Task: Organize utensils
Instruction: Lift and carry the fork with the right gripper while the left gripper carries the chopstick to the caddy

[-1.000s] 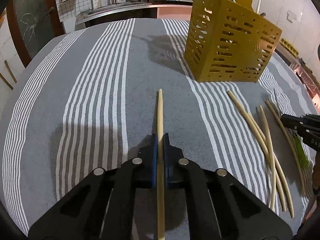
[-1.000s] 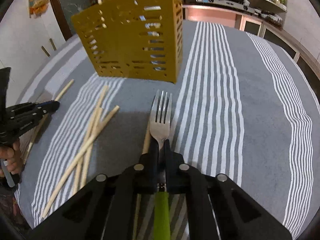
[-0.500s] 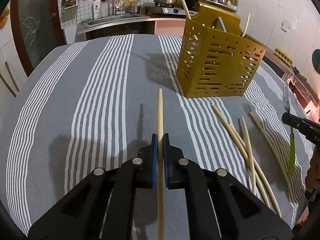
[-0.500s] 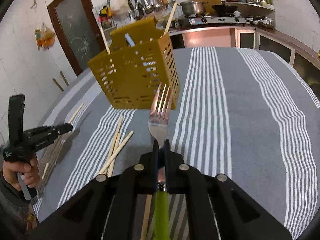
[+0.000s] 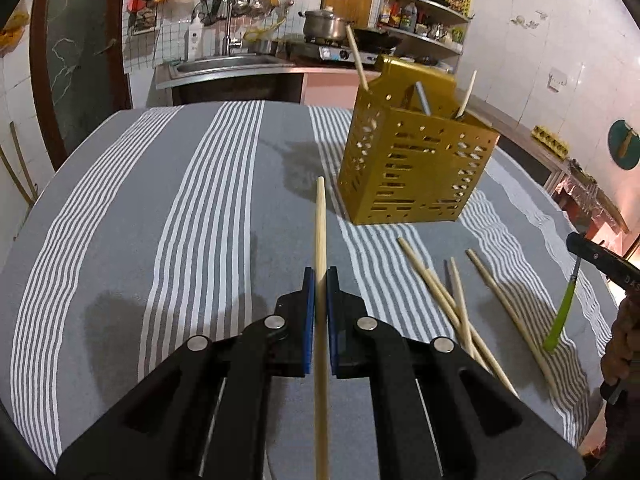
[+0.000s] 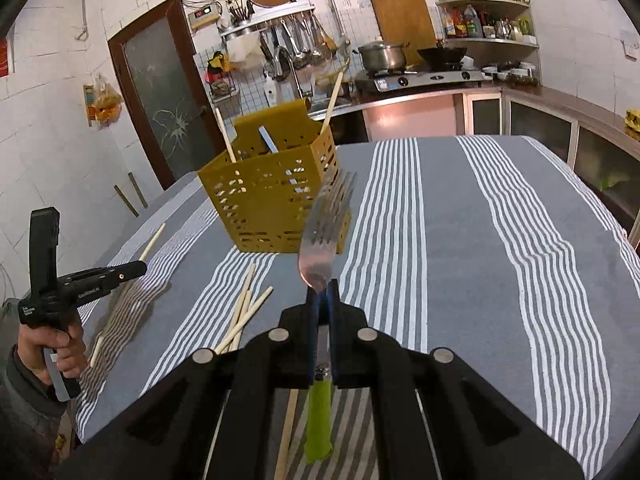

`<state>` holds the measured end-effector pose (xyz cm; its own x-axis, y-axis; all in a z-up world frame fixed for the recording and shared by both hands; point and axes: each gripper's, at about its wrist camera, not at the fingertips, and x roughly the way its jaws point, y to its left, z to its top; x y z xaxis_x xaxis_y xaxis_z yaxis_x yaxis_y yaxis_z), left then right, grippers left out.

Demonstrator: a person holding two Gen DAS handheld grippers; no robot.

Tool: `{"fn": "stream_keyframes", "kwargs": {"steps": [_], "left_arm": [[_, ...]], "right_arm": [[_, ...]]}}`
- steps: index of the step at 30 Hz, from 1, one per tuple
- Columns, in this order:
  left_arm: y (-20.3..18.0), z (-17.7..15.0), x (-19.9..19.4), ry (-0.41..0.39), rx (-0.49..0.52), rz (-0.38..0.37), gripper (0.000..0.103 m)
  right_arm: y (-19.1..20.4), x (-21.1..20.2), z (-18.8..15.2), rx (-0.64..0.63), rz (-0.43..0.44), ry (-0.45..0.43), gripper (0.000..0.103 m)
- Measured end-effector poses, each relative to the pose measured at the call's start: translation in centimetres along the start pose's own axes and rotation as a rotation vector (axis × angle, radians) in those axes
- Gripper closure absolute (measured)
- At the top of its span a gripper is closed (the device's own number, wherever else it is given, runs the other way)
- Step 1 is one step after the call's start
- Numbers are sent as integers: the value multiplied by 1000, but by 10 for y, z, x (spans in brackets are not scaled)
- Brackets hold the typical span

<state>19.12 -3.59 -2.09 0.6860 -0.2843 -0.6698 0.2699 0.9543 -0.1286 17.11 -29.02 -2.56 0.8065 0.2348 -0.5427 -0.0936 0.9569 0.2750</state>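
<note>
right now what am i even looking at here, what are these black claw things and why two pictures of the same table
The black claws are hand-held two-finger grippers, one in each of a person's hands, not a robot. Each carries a wide-angle camera looking along its fingers, so you get two views of one table.

In the left camera's picture, the left gripper is shut on a long pale wooden chopstick. In the right camera's picture, the right gripper is shut on a metal fork with a green handle.

The table wears a grey cloth with white stripes. On it stands a yellow perforated utensil holder, already holding a few sticks, and more loose wooden chopsticks lie beside it.
</note>
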Motion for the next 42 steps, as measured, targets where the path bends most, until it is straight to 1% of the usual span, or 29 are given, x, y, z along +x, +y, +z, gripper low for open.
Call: {"fn": "stream_keyframes", "kwargs": {"steps": [3,14,19,26,29,33,42], "left_arm": [[3,1,-9,-27,-18,-16,99],[1,7,-45,-134,-20,-33,99],[-1,9,-63,-200,-21,-40,99],[-3,12,-72,-217,-27,-49,99],[-3,14,-73,-220,-31,-41,99],[-3,15,-80,-236,-35,-43,99],[-8,20,-93,-271,-9,-35,99]], "right_arm": [[0,-7,0,1,5,-24,98],[1,-29,3,-17,12,-97,98],[3,-39,5,-22,14,-123,98],[2,-44,7,-27,12,-129,98],[2,-46,7,-27,9,-133,98],[2,-54,10,-41,-1,-157,98],[4,-70,19,-60,-13,-207,98]]}}
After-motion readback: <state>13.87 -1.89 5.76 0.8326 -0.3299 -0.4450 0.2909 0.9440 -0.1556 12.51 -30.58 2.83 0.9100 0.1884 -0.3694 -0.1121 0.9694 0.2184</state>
